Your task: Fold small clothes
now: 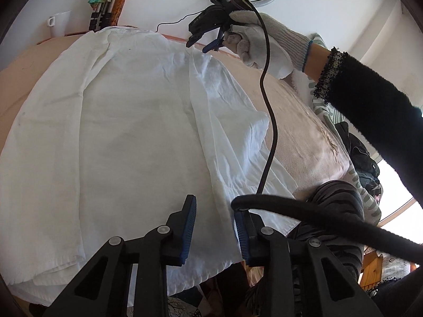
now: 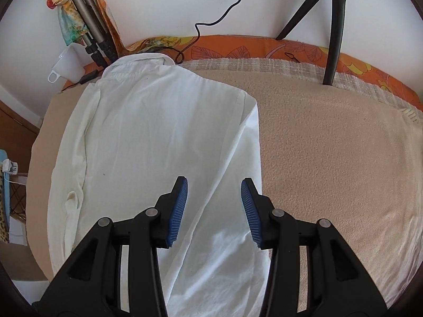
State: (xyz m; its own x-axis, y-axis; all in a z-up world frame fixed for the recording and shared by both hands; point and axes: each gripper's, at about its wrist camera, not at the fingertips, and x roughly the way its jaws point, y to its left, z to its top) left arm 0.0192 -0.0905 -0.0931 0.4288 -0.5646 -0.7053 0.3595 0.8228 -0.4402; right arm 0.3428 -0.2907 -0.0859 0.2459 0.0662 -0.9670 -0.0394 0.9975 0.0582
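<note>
White shirt [image 2: 148,137] lies flat on the beige blanket [image 2: 330,158] covering the bed, collar [image 2: 142,62] at the far end by the wall, hem toward the near edge. Long axis runs near-to-far, straight away from both cameras. Both side panels look already folded inward; the right one ends in a straight edge [image 2: 257,142] against bare blanket.

Left hand-held gripper [image 1: 215,228]: low at the near hem, jaws part-way apart with the fabric fold between the blue pads [image 1: 189,227]. Cannot confirm the pads press on the cloth; gap is visible, so I read it as not yet clamped. A black cable [image 1: 269,121] crosses in front of its right finger.

Right hand-held gripper [image 2: 214,211]: above the right-hand folded strip near the hem, pointing steeply down, jaws apart, nothing held. In the left wrist view it shows as a gloved hand [image 1: 260,42] up over the far side of the bed, clear of the cloth.

Judgement: next fold likely runs hem toward collar, along the long axis. Left is nearer the hem and lower; right has to come down onto its corner first.
</note>
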